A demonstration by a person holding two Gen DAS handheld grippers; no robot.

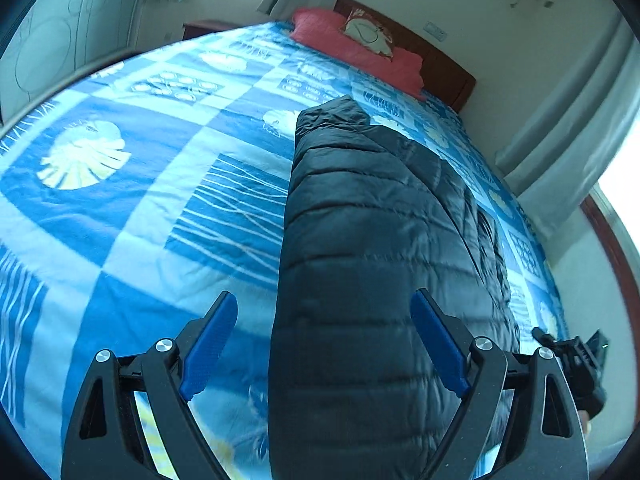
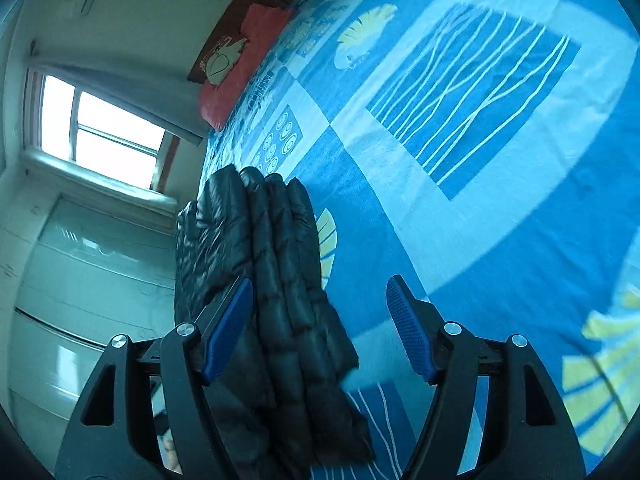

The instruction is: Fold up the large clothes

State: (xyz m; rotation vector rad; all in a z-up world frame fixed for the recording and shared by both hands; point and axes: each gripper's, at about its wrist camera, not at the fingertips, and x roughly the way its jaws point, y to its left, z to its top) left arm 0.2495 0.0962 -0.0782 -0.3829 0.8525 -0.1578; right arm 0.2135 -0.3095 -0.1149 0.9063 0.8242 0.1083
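A black quilted puffer jacket (image 1: 372,248) lies folded into a long, thick bundle on the blue patterned bedspread (image 1: 132,208), near the bed's right side. My left gripper (image 1: 324,344) hovers above its near end, open wide, with both blue pads clear of the fabric. In the right wrist view the jacket (image 2: 272,272) shows as stacked layers by the bed's edge. My right gripper (image 2: 320,332) is open over it; the left pad sits close beside the fabric, the right pad over bare bedspread (image 2: 480,200). The right gripper's black body (image 1: 572,360) shows at the left wrist view's right edge.
A red pillow (image 1: 360,48) with a patterned cushion lies against the dark wooden headboard (image 1: 444,68). Curtains (image 1: 560,136) and a window (image 2: 104,128) stand beside the bed. Pale wardrobe doors (image 2: 80,280) are close to the jacket's side of the bed.
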